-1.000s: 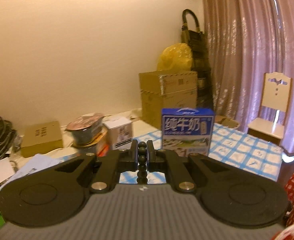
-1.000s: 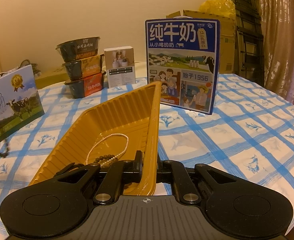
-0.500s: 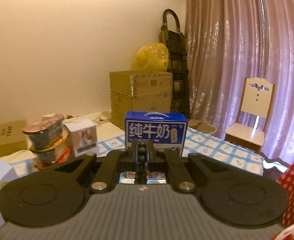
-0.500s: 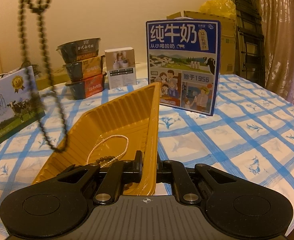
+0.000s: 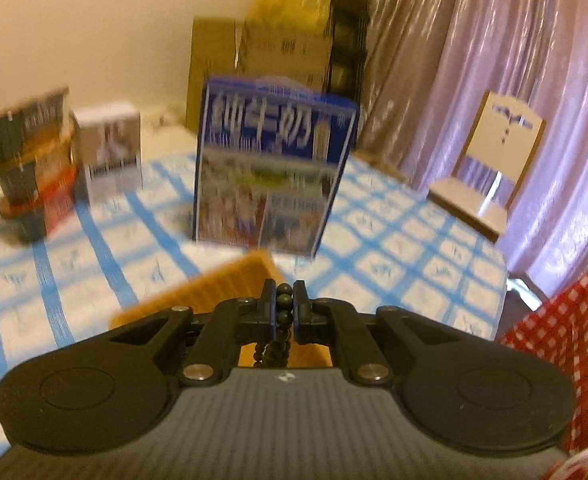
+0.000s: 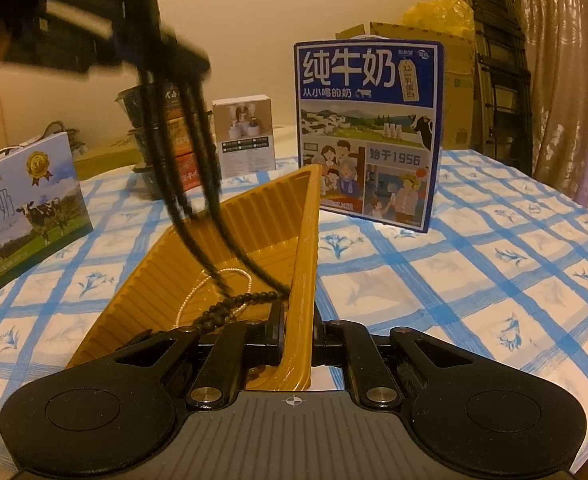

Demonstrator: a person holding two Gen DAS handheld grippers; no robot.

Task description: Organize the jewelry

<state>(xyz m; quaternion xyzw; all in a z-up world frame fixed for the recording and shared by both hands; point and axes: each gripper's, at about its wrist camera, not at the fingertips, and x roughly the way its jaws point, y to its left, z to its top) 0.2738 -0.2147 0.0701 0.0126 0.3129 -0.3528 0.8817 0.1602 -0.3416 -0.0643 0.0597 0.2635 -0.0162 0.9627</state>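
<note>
My left gripper (image 5: 283,305) is shut on a string of dark beads (image 5: 283,302), with loops hanging below its fingers. In the right wrist view that left gripper (image 6: 162,46) is a blur at the upper left, and the dark bead string (image 6: 198,184) dangles from it into the orange ribbed tray (image 6: 166,276). Its lower end lies on the tray floor beside a thin pearl necklace (image 6: 214,276). My right gripper (image 6: 299,320) is shut on the tray's near right wall. In the left wrist view the tray (image 5: 230,284) sits just beyond the fingers.
A tall blue milk carton (image 6: 368,128) stands behind the tray on the blue-checked tablecloth (image 6: 474,272). A lighter milk box (image 6: 22,208) is at the left, stacked noodle bowls (image 5: 26,164) and a small white box (image 6: 246,136) behind. A chair (image 5: 490,160) and curtains stand right.
My left gripper came down and over the tray, carrying the dark bead string. The string's lower end now rests in the tray. The right gripper and tray stayed put.
</note>
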